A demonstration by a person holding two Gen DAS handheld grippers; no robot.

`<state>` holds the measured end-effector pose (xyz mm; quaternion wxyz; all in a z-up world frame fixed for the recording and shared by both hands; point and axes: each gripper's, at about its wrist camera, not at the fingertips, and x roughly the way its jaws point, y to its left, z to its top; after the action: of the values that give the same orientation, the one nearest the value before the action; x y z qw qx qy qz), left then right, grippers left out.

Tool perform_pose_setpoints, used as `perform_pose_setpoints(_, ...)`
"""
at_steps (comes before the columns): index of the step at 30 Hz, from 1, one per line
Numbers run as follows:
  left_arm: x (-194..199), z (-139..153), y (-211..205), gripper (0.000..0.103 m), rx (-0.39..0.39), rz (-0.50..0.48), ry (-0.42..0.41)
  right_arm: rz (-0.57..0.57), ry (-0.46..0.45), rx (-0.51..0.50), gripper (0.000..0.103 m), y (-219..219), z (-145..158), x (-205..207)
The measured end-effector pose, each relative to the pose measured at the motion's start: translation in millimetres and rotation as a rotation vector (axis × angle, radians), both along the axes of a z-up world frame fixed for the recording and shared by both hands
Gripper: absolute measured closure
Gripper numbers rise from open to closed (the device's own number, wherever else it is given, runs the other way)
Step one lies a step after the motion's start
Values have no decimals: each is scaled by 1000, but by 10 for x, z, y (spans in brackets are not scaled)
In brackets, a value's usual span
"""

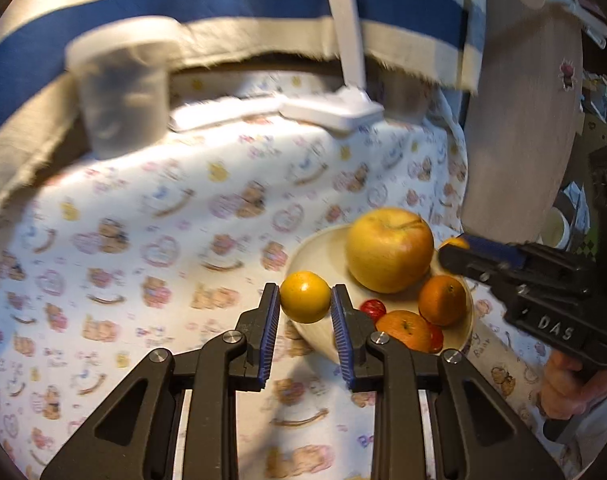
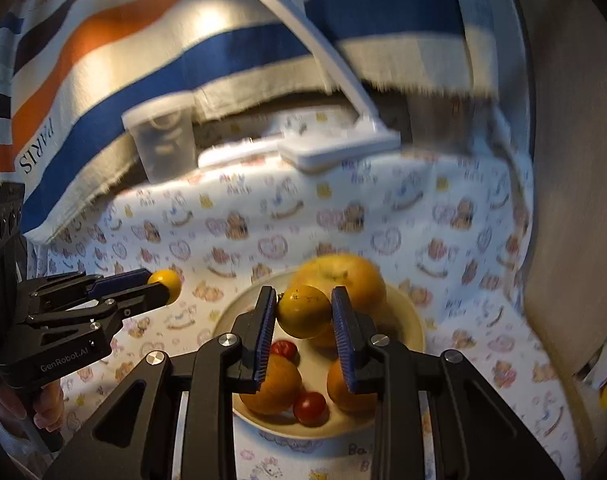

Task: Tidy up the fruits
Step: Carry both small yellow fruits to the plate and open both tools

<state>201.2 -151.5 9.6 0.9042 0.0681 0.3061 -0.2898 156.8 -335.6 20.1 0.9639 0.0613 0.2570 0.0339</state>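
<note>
A cream bowl [image 1: 315,248] [image 2: 407,312] on the patterned cloth holds a big yellow apple [image 1: 389,250] [image 2: 343,276], two oranges [image 1: 442,300] [image 1: 403,328] [image 2: 271,384] and small red tomatoes [image 1: 373,307] [image 2: 310,408]. My left gripper [image 1: 305,300] is shut on a small yellow citrus [image 1: 304,297], held at the bowl's left rim. My right gripper [image 2: 303,314] is shut on another small yellow citrus [image 2: 303,312], held over the bowl. Each gripper also shows in the other's view: the right gripper [image 1: 453,246] beyond the apple, the left gripper [image 2: 163,280] left of the bowl.
A clear plastic cup [image 1: 121,88] [image 2: 161,144] and a white desk lamp base [image 1: 331,110] [image 2: 339,148] stand at the back by a striped cloth [image 1: 223,0]. A wooden chair back [image 1: 523,120] rises at the right. A hand [image 1: 563,384] holds the right gripper.
</note>
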Motion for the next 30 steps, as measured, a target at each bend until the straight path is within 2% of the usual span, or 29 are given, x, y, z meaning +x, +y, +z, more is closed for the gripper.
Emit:
perform_pose_setpoints(7,81,-150,-149,79,22,13,20,30,91,71,74,-124,-103,94)
perform_pose_setpoints(12,58,-147,-227,79,44,2,7,27,124,52,74,-97,-163,137)
perform_pose_setpoints(20,21,-141,-244,79,59,-11,-5,23,122,27,74,-62,-194,152)
perform_pose_setpoints(26,-24,-154,-170,77,66,17,-34,22,112,22,73,-68,-190,155)
perform_pose_setpoints(27,-29,-157,-151,69,62,20,-35,25,110,26,73,-74,-188,153)
perform_pose_setpoints(28,-31,-156,-125,54,54,23,-34,25,111,30,73,-78,-186,151)
perform_pose_setpoints(29,-37,-152,-98,45,46,33,-39,24,114,30,73,-81,-181,151)
perform_pose_setpoints(30,-52,-143,-60,31,36,50,-55,22,115,27,73,-81,-175,148)
